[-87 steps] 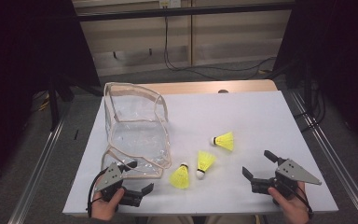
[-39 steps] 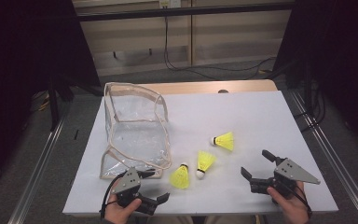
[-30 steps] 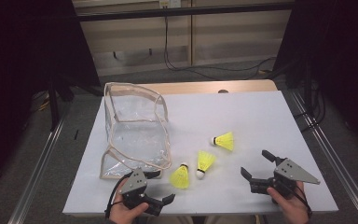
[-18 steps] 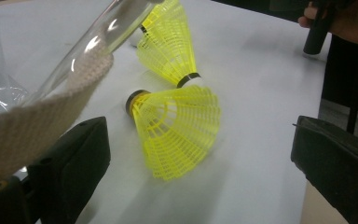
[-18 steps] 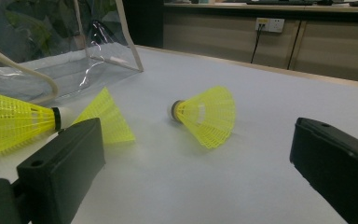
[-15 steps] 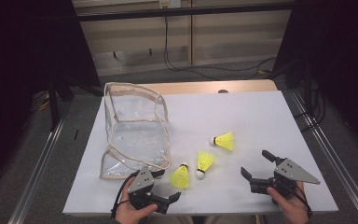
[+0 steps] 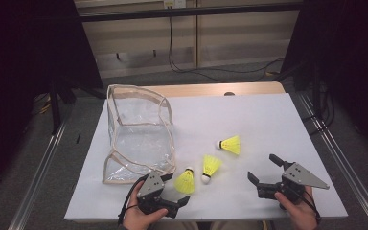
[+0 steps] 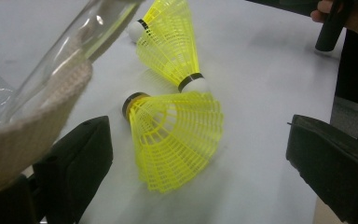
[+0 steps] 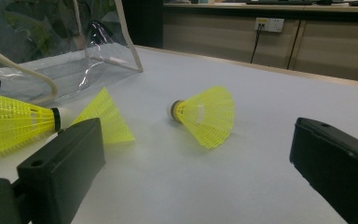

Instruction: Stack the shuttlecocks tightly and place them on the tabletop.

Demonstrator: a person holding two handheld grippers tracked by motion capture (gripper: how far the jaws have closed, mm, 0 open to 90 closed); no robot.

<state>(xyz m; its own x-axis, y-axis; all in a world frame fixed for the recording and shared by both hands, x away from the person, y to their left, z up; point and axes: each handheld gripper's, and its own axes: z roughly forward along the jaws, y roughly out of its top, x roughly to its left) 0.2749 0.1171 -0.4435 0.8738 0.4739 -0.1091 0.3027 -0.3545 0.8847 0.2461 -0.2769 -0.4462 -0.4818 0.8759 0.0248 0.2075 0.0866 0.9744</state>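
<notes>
Three yellow shuttlecocks lie on the white table top [image 7: 268, 120]. The nearest shuttlecock [image 7: 185, 182] [image 8: 175, 135] rests between the wide-apart jaws of my left gripper [image 7: 176, 192] [image 8: 203, 140], which is open and does not touch it. The middle shuttlecock [image 7: 210, 167] [image 8: 168, 42] lies just beyond. The far shuttlecock [image 7: 230, 144] [image 9: 205, 114] lies ahead of my right gripper [image 7: 263, 167] [image 9: 196, 149], which stands open and holds nothing.
A clear plastic bag with beige trim [image 7: 139, 129] [image 9: 51, 46] stands open at the table's left; its edge [image 8: 37, 102] is close beside my left jaw. The table's front edge runs just under both hands.
My left gripper has slid right along the front edge, from beside the bag's corner to around the nearest shuttlecock. The right gripper and the shuttlecocks have stayed put.
</notes>
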